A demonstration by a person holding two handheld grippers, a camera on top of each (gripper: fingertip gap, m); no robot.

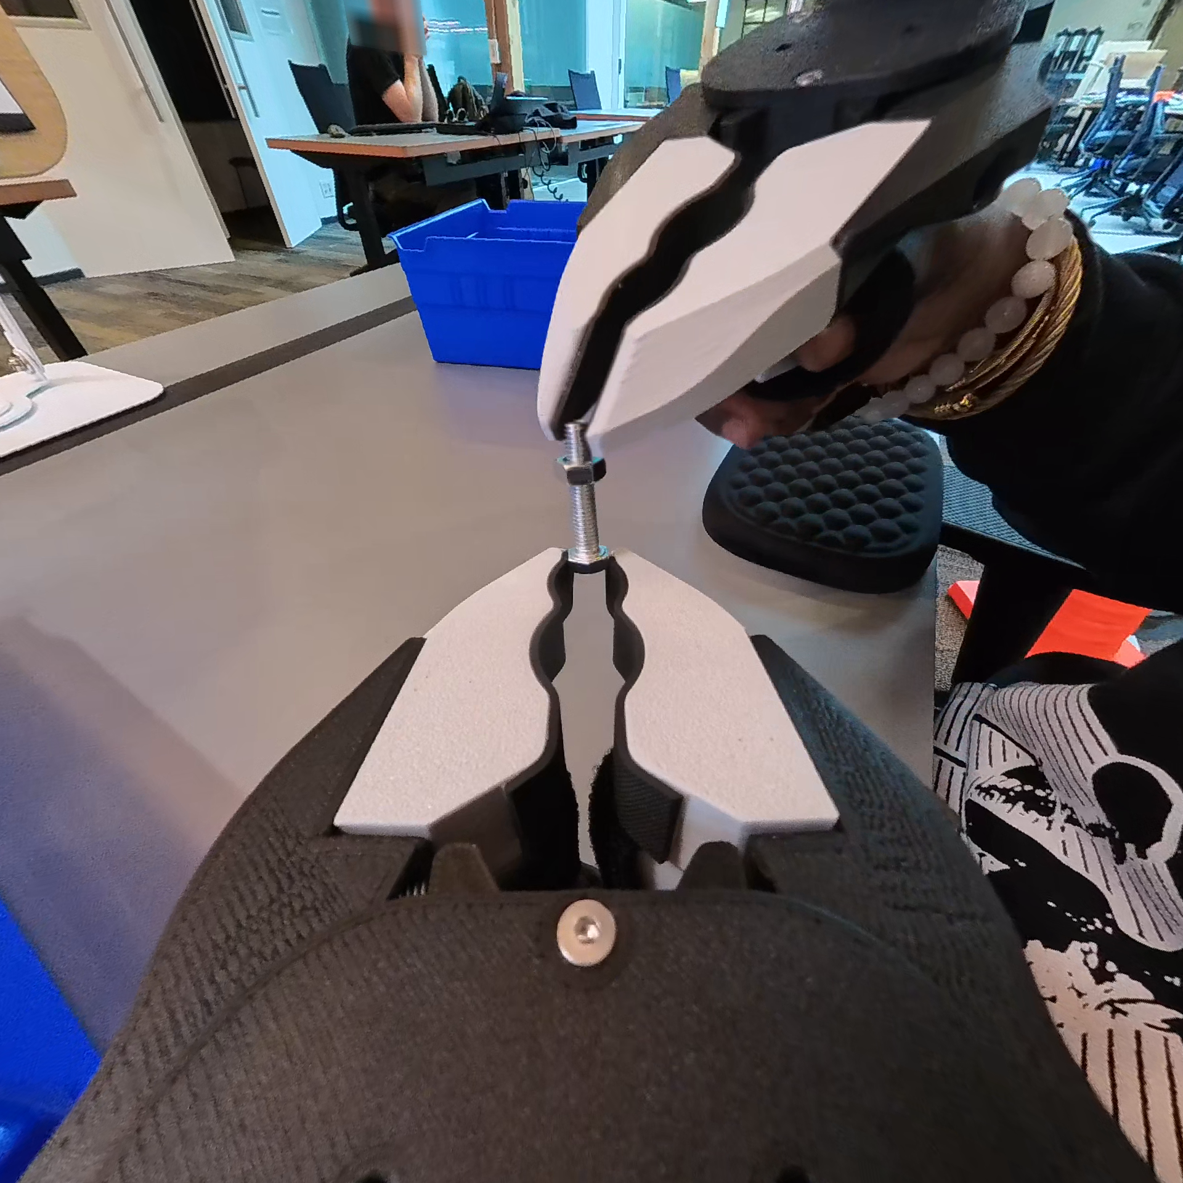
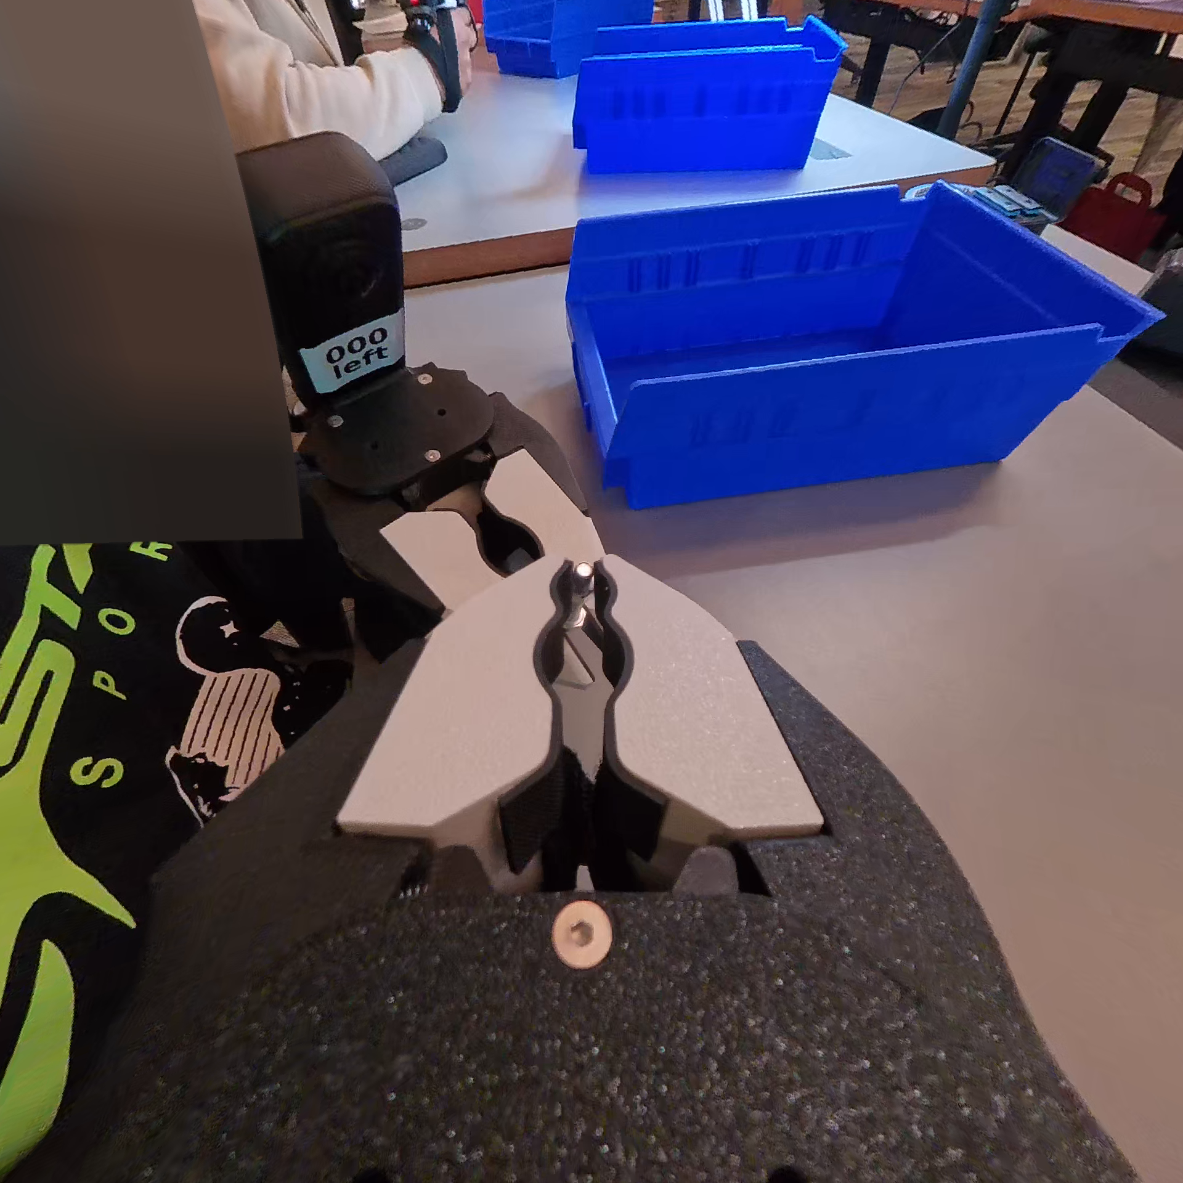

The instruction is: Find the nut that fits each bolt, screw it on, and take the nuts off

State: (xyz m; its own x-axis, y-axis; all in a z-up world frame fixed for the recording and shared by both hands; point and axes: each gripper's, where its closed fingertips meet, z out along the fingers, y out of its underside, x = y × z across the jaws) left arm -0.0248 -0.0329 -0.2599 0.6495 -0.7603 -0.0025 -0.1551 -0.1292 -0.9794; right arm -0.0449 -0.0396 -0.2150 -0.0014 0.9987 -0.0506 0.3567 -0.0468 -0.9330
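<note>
Two claws point(image 1: 586, 563) point(image 1: 573, 426) w/ bolt point(image 1: 584, 515) pinched btwn, nut point(image 1: 580, 472) near top.

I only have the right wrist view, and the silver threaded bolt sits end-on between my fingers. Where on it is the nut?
Observer: In the left wrist view the hexagonal metal nut sits high on the silver threaded bolt, just under the right gripper, which pinches the bolt's top end.
Operator: What holds the other end?
Observer: The left gripper is shut on the bolt's lower end. Bare thread shows between it and the nut.
</note>
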